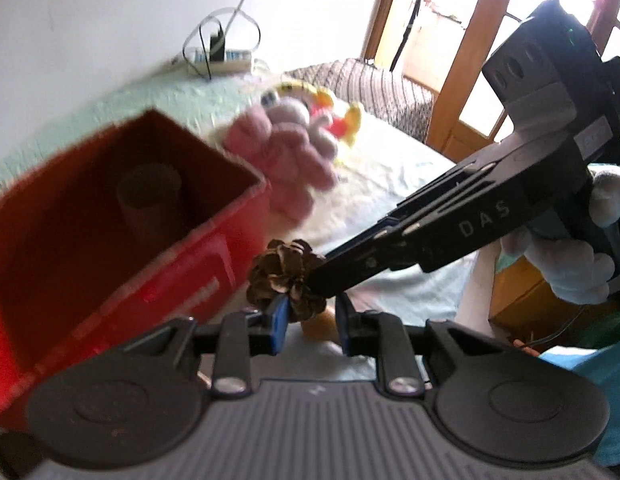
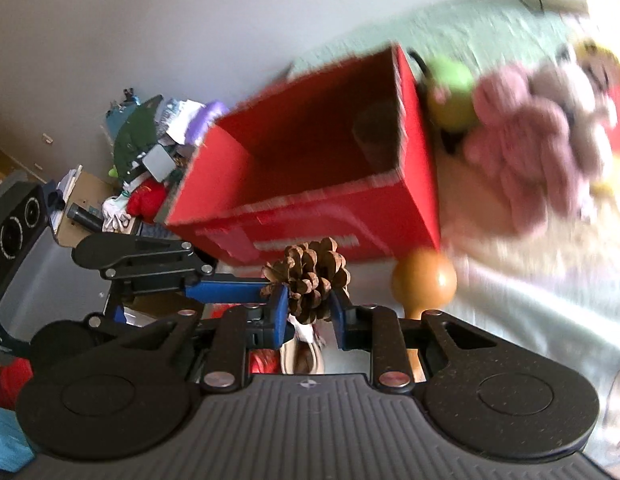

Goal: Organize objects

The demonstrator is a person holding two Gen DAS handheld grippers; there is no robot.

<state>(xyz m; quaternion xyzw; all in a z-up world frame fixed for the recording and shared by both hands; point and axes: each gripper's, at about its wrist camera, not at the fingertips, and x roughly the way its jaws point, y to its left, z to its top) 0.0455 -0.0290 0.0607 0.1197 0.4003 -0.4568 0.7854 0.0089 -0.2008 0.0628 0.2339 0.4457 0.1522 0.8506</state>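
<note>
1. Check the grip. The right gripper (image 2: 310, 308) is clamped on the pine cone (image 2: 310, 276): both blue pads press its lower scales, and the cone stands upright between them, just in front of the near edge of the bed (image 2: 510, 300).
2. Check the second tool. The left gripper (image 1: 310, 316) has its jaws narrow, with one pad against the cone's side. You cannot tell from either view whether it clamps the cone or only touches it.
3. Note the obstacle. A round wooden rattle (image 2: 424, 280) lies on the bed just beside the cone, at the near corner of the red box (image 2: 310, 208).
4. Identify the step in hand – carrying the cone to the box. The box stands open-topped behind the cone, with a cardboard tube (image 1: 149, 196) upright inside, against its far wall.
5. The next move calls for clearing the near wall, holding the cone over the free floor in front of the tube, then parting the jaws.
6. Leave the plush toys (image 1: 285, 144) beyond the box – they are not yet sorted.
</note>
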